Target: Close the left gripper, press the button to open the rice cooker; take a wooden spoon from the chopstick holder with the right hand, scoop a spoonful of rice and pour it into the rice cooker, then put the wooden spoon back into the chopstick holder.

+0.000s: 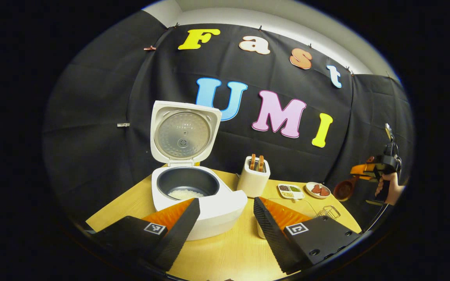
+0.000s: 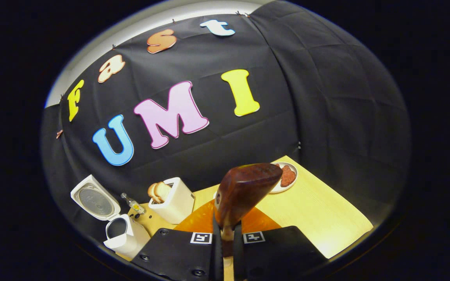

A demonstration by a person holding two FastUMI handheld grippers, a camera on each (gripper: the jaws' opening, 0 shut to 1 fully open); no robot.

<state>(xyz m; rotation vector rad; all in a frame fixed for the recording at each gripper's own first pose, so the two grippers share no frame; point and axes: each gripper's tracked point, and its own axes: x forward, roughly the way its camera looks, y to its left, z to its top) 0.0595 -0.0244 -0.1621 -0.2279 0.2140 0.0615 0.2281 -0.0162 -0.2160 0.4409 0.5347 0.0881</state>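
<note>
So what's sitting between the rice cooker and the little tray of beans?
In the left gripper view, the white chopstick holder stands between the rice cooker and the tray.

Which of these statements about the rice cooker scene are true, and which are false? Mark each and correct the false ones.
1. The rice cooker has its lid shut. False: the lid stands open.
2. Rice lies in the inner pot. True.
3. The right gripper grips a wooden spoon. True.
4. The left gripper is shut. False: its fingers are spread apart.
5. The chopstick holder stands beside the cooker. True.
</note>
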